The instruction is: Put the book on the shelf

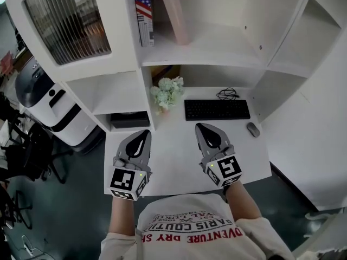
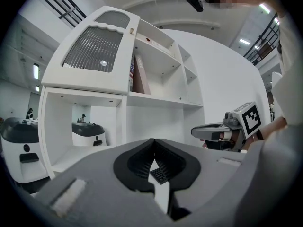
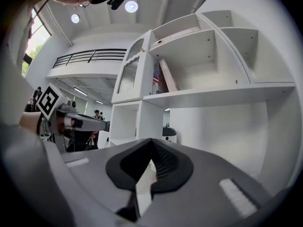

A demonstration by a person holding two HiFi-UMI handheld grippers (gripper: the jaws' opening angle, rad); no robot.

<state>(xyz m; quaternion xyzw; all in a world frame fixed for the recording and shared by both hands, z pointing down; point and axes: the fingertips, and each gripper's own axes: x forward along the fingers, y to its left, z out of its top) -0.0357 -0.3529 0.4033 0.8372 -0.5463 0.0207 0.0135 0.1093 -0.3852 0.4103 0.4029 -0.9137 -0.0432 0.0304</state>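
Head view: the white shelf unit fills the top half. Its upper compartment, at twelve o'clock, holds two books. The pink book leans against the flag-spined book, which stands at its nine o'clock side. At ten o'clock is a compartment closed by a ribbed-glass door; its contents cannot be made out. A low cubby at nine o'clock of the centre holds one black box. On the desk are one keyboard, one mouse at its four o'clock, one coiled cable behind it, and one bunch of flowers. The two grippers hover over the desk's near part, the left gripper at seven o'clock and the right gripper at five o'clock. Both have their jaws pressed together and nothing between them.

Left gripper view: the jaws meet at their tips and are empty. The two books show at eleven o'clock in the upper compartment, the right gripper at three o'clock, and two white machines at nine o'clock.

Right gripper view: the jaws are closed and pinch nothing. The books stand at twelve o'clock, and the left gripper is at nine o'clock.
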